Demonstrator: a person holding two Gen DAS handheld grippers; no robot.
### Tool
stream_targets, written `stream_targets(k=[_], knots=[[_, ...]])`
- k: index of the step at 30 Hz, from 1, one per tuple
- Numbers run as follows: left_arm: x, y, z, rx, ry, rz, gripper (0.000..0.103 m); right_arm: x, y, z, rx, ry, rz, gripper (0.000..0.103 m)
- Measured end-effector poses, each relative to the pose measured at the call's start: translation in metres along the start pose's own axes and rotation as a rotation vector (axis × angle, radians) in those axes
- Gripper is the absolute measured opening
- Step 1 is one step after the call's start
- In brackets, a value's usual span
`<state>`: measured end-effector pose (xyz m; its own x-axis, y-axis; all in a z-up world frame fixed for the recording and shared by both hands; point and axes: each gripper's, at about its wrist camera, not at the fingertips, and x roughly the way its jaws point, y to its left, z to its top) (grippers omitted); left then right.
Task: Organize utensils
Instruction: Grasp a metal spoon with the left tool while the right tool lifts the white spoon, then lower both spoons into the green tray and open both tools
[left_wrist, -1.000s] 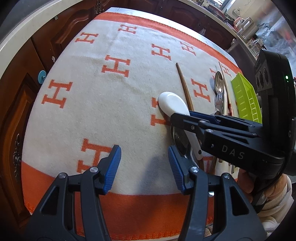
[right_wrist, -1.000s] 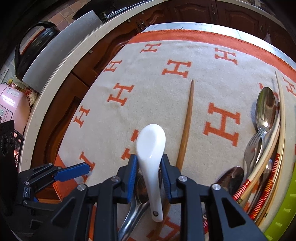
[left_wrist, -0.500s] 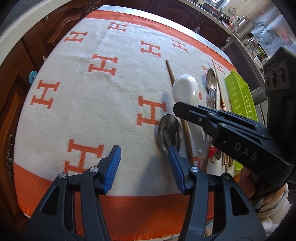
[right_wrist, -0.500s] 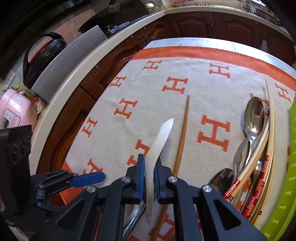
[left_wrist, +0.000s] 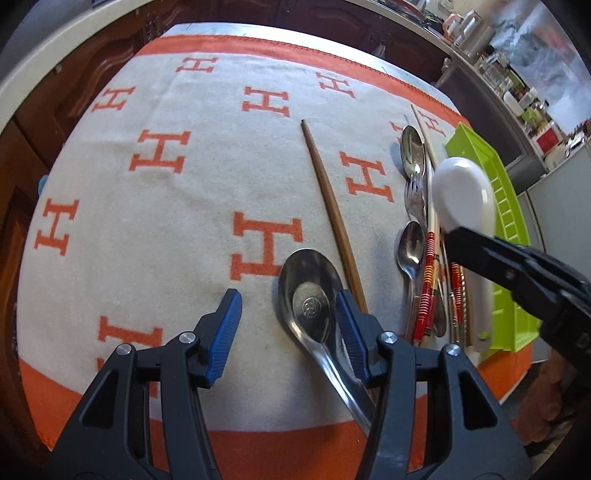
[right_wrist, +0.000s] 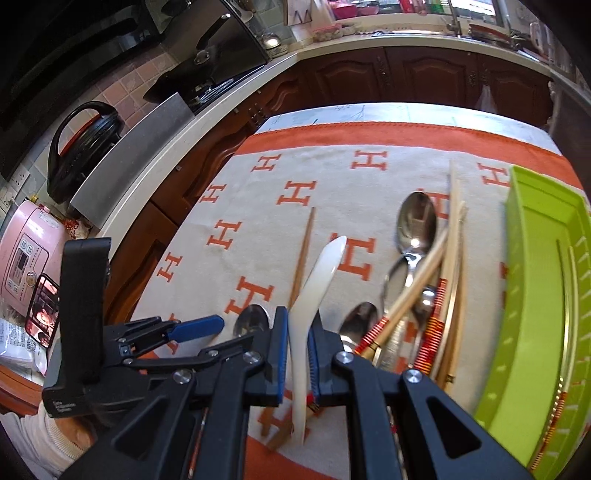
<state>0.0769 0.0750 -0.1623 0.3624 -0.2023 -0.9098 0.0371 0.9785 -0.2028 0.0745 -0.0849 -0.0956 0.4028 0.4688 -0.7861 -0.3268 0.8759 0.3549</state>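
My R gripper clamps white ceramic soup spoon aloft; L gripper wide, over big steel spoon near me.

We hold the left gripper low and level, pointing forward, its blue-padded jaws spread wide with nothing gripped between them. We hold the right gripper raised and off to the right of the left one, rolled onto its side, its jaws closed firmly with the pads pressing an item. A hand shows behind the right gripper's body.
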Motion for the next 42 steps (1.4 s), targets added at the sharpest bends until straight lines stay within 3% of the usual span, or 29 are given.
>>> stream_targets(k=[3,6,10,15,27,34,42], knots=[[0.003,-0.013,-0.004,0.057,-0.023,0.06,0.047,-0.008,-0.005,-0.006,-0.001,-0.011,-0.024,0.009],[0.004,-0.024,-0.007,0.104,-0.051,0.114,0.025,-0.014,-0.012,-0.009,0.015,-0.015,-0.028,0.009],[0.003,-0.024,-0.009,0.086,-0.069,0.109,0.013,-0.02,-0.017,-0.012,0.027,-0.027,-0.026,0.009],[-0.009,-0.014,-0.006,0.019,-0.094,0.045,0.0,-0.029,-0.018,-0.012,0.027,-0.052,-0.014,0.009],[-0.052,-0.043,0.001,0.053,-0.117,0.001,0.0,-0.071,-0.055,-0.025,0.105,-0.11,-0.03,0.009],[-0.086,-0.111,0.021,0.157,-0.178,-0.09,0.0,-0.085,-0.091,-0.04,0.171,-0.095,-0.125,0.009],[-0.067,-0.209,0.049,0.311,-0.181,-0.12,0.0,-0.083,-0.12,-0.051,0.212,-0.048,-0.197,0.009]])
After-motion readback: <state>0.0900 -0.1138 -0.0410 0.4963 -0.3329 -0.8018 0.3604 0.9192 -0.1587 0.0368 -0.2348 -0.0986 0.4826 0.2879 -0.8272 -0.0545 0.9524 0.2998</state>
